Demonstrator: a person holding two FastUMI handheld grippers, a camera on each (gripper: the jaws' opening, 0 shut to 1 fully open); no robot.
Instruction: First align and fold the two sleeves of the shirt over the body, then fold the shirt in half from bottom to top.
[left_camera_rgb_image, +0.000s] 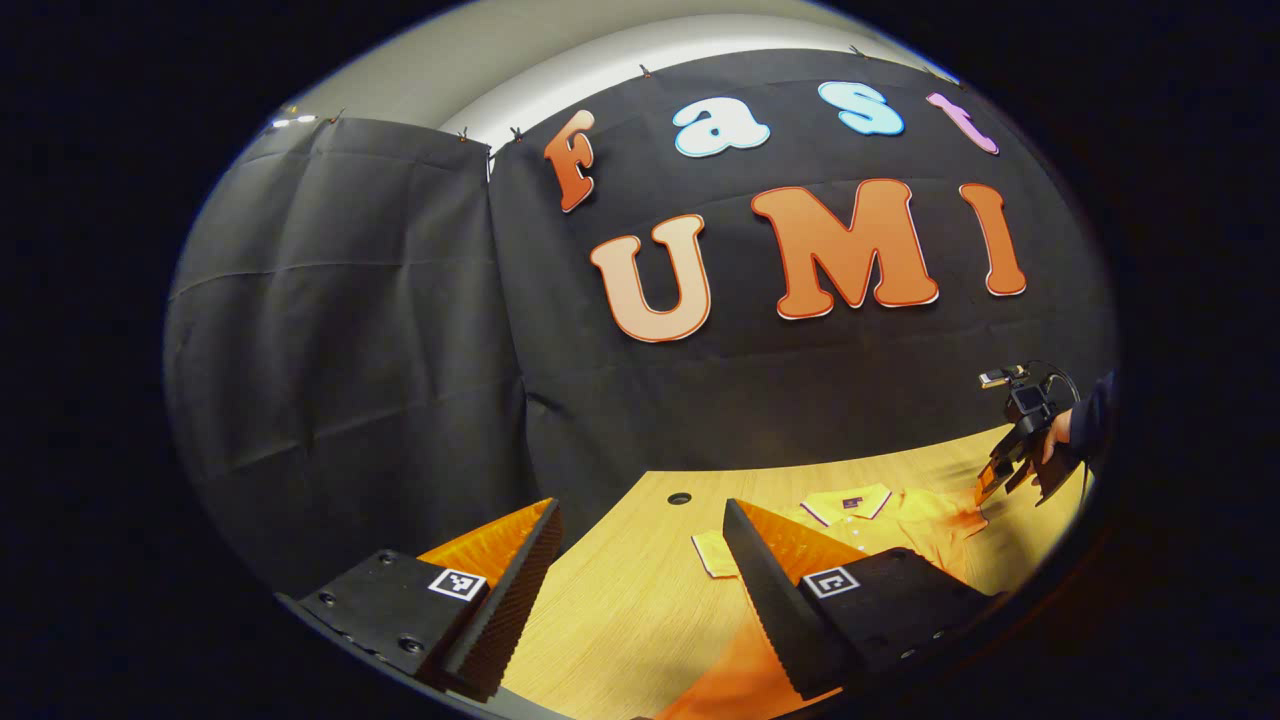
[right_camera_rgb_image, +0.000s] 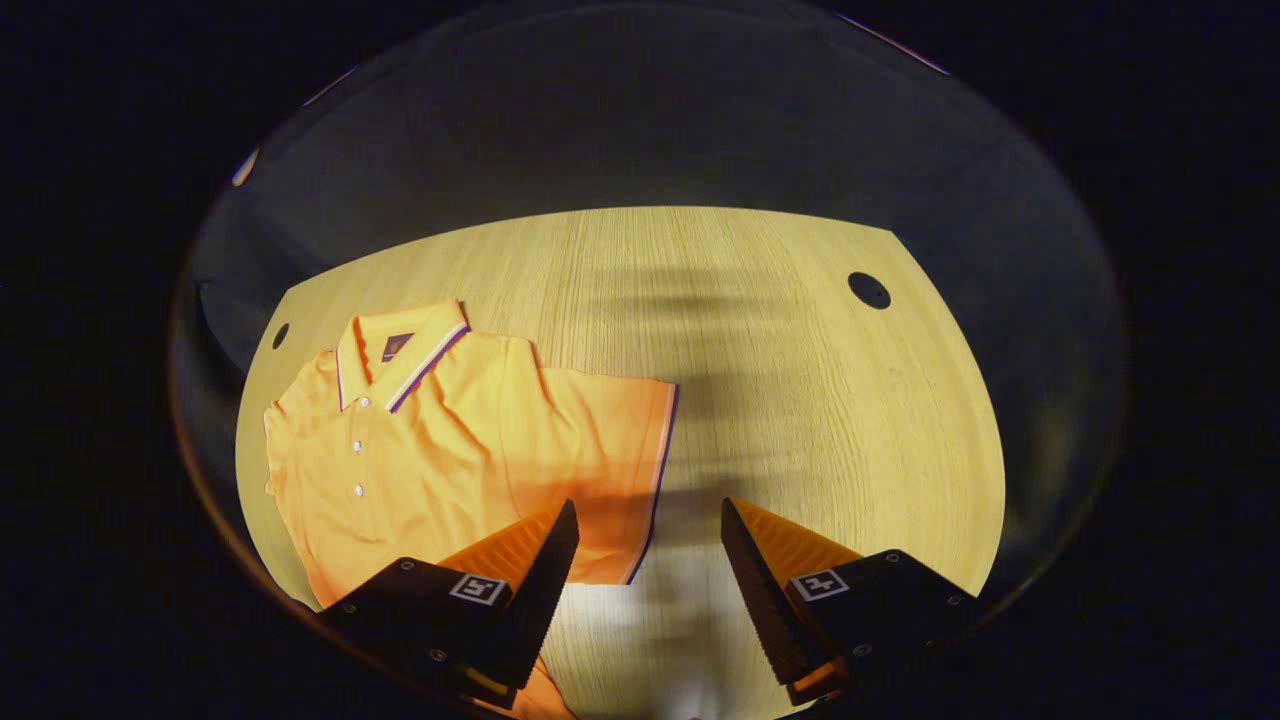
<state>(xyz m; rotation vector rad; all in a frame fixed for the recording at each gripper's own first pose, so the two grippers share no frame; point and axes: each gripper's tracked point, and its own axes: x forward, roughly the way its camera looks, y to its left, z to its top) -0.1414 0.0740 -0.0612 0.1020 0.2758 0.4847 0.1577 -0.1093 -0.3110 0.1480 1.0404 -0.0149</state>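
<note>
Orange shirt lies flat at the left of the right gripper view, so we can fold it | right gripper open above a sleeve, ready to pinch | left gripper open, holding nothing.

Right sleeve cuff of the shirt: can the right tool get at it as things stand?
Probably yes. The right tool is open just above the sleeve cuff, which lies flat on the table with nothing between them.
</note>
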